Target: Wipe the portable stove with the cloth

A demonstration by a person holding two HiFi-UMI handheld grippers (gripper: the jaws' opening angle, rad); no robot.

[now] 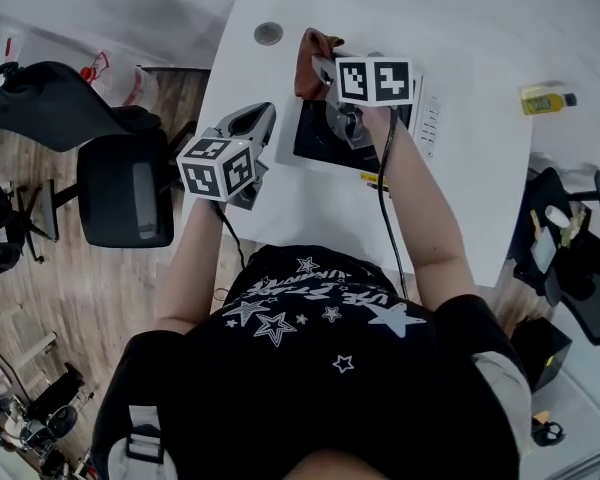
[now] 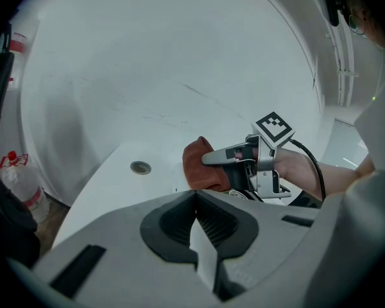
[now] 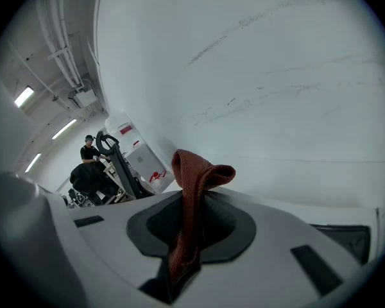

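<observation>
The portable stove (image 1: 320, 138), black-topped, lies on the white table (image 1: 280, 208) just below my right gripper (image 1: 326, 68). That gripper is shut on a rust-brown cloth (image 1: 314, 58), which sticks up past the stove's far edge. In the right gripper view the cloth (image 3: 191, 191) runs up between the shut jaws of the right gripper (image 3: 185, 236) and folds over at the top. My left gripper (image 1: 256, 118) hovers at the stove's left side, shut on nothing. The left gripper view looks past the left gripper (image 2: 196, 215) to the right gripper (image 2: 213, 158) and the cloth (image 2: 196, 165).
A round metal grommet (image 1: 268, 33) is set in the table beyond the cloth. A black office chair (image 1: 125, 188) stands off the table's left edge. A yellow bottle (image 1: 545, 99) lies at the far right. A person stands far off (image 3: 88, 151).
</observation>
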